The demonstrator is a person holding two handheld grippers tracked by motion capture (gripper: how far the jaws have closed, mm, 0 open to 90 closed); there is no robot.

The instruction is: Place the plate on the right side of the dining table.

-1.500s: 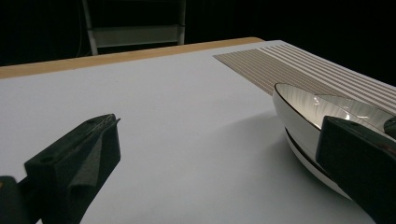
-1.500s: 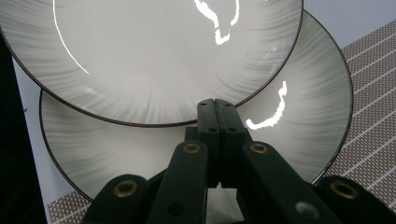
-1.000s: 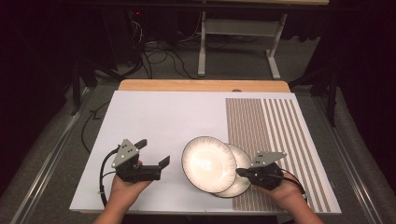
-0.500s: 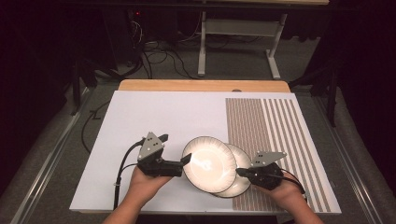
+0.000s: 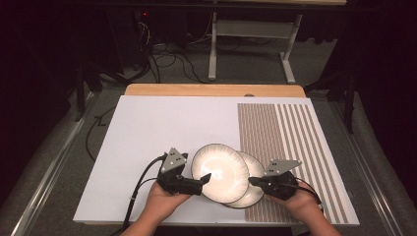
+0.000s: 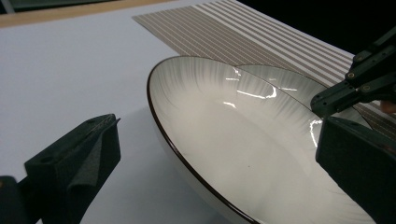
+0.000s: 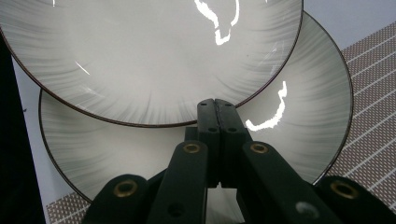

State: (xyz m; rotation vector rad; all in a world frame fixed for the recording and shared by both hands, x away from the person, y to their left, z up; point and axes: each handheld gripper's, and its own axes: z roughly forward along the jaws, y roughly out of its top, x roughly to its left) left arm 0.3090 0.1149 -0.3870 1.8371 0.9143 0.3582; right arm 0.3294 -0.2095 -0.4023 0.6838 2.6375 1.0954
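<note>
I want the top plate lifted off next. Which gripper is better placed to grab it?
The left gripper: its jaws are open at the top plate's rim. The right gripper is shut, its tips over the lower plate.

lower plate [image 5: 252, 183]: its left half lies hidden from you under the upper plate [image 5: 220, 172].
upper plate's near rim: cut off in your left tool view.

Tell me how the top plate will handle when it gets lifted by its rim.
The top plate looks glazed and glossy, so probably slippery between pads. It seems rigid and breakable. Resting partly on the lower plate, it may slide or tilt once the left gripper lifts it.
</note>
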